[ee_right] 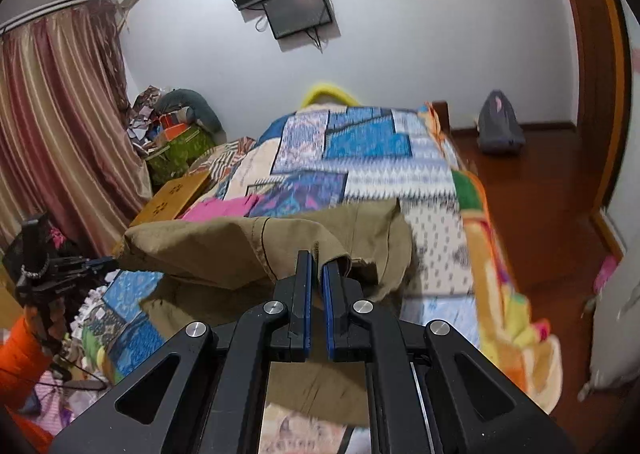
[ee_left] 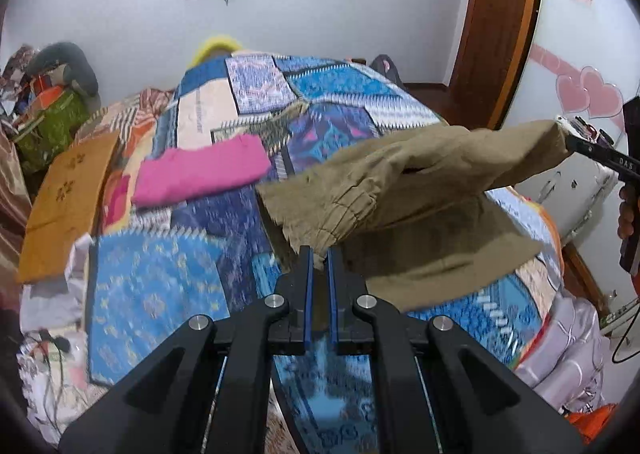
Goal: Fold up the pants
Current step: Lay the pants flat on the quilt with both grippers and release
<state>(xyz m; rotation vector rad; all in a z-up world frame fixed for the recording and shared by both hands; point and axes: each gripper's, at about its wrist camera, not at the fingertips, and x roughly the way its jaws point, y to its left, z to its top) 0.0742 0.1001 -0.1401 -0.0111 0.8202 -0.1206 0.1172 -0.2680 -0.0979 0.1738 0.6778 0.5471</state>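
Observation:
Khaki pants (ee_left: 400, 193) hang stretched between my two grippers above a bed with a patchwork cover (ee_left: 320, 101). My left gripper (ee_left: 319, 254) is shut on one edge of the pants. My right gripper (ee_right: 316, 260) is shut on the other edge; it also shows in the left wrist view (ee_left: 570, 141) at the far right, gripping the cloth. The pants (ee_right: 240, 246) sag in the middle and trail onto the bed. The left gripper shows at the left in the right wrist view (ee_right: 108, 264).
A folded pink garment (ee_left: 204, 169) and an orange-brown folded cloth (ee_left: 68, 197) lie on the bed's left side. Clutter piles (ee_left: 48, 101) sit by the curtain (ee_right: 60, 141). A wooden door (ee_left: 500, 25) and floor with a grey bag (ee_right: 500, 125) are to the right.

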